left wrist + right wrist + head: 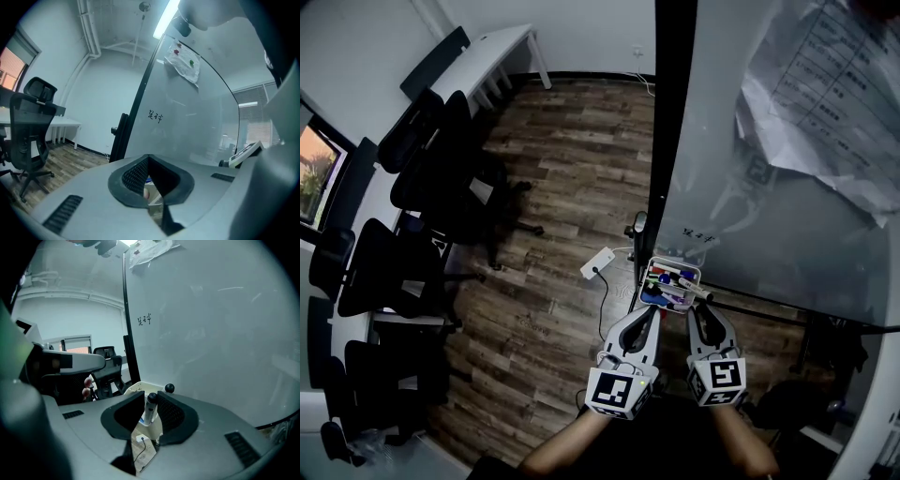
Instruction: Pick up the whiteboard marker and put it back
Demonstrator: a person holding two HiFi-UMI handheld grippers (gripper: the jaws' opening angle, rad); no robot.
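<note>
Hiding its base, right hand-held gripper (150, 398) clamps whiteboard marker (149, 412); left hand-held gripper (149, 161) closed.

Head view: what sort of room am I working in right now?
Most likely an office or meeting room: a large whiteboard in a dark frame, black swivel chairs beside a white desk, and a tray of markers by the board's lower edge.
</note>
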